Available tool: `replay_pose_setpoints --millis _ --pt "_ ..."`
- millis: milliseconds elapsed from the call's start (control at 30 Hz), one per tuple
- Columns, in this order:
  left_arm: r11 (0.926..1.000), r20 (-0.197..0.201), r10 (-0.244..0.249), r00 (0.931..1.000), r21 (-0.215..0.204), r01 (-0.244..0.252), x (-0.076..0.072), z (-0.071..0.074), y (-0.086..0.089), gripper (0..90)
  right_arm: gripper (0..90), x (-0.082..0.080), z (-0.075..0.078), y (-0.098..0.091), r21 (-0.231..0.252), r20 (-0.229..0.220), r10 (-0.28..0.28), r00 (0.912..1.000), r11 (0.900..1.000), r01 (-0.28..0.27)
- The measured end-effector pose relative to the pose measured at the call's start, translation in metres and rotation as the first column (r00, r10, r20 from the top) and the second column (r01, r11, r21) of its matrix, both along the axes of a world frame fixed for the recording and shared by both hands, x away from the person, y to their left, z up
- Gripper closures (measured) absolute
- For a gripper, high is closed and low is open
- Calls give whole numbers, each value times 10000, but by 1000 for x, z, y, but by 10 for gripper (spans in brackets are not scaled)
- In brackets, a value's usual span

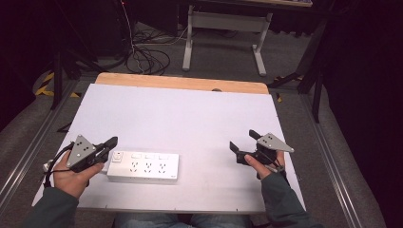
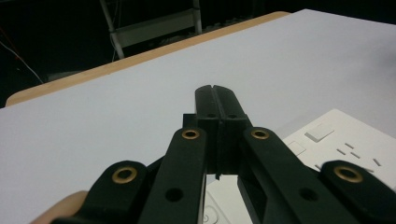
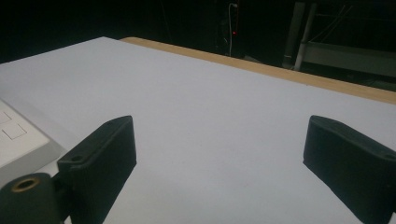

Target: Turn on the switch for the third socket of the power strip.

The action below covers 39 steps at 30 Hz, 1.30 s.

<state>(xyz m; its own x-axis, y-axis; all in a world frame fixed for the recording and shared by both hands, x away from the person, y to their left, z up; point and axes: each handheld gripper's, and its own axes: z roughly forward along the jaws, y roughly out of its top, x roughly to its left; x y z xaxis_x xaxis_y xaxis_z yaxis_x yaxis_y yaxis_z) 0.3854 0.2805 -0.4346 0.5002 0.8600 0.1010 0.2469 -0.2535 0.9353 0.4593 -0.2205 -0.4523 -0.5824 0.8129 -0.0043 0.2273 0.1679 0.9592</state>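
1. Nearest the person, the left gripper (image 1: 110,144) sits at the front left of the white table (image 1: 190,114), its jaws pressed together with nothing between them; the left gripper view shows the two black fingers (image 2: 208,105) meeting flat.
2. Its tip hovers just over the left end of the white power strip (image 1: 143,166), close to the switch (image 1: 117,156); whether it touches cannot be told.
3. The power strip lies flat near the front edge, long side parallel to that edge, left of centre.
4. The right gripper (image 1: 242,145) is held at the front right, well apart from the strip, jaws spread wide and empty; the right gripper view shows bare table between the pads.
5. Between the strip and the right gripper there is open white surface.
6. Beyond both grippers the table runs bare to the wooden strip (image 1: 180,83) along its far edge.
7. Metal rails (image 1: 33,147) flank the table's left and right sides.
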Motion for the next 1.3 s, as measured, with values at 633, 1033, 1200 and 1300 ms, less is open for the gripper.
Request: replay_pose_setpoints --millis 633,1033,1200,1300 --pt "9986 -194 -470 9987 239 475 4 -3 -11 899 98 0 -1 1 -49 -27 -9 10000 10000 9" --pt "9957 -303 -741 9968 540 756 8 -4 -19 900 98 0 -1 1 -50 -17 11 10000 10000 -11" --pt "9945 -388 -858 9956 572 879 9 -5 -21 899 98 0 -1 1 -76 -29 2 10000 10000 -2" --pt "9935 -424 -912 9949 637 938 10 -5 -23 899 98 0 -1 1 -81 -29 9 10000 10000 -10"
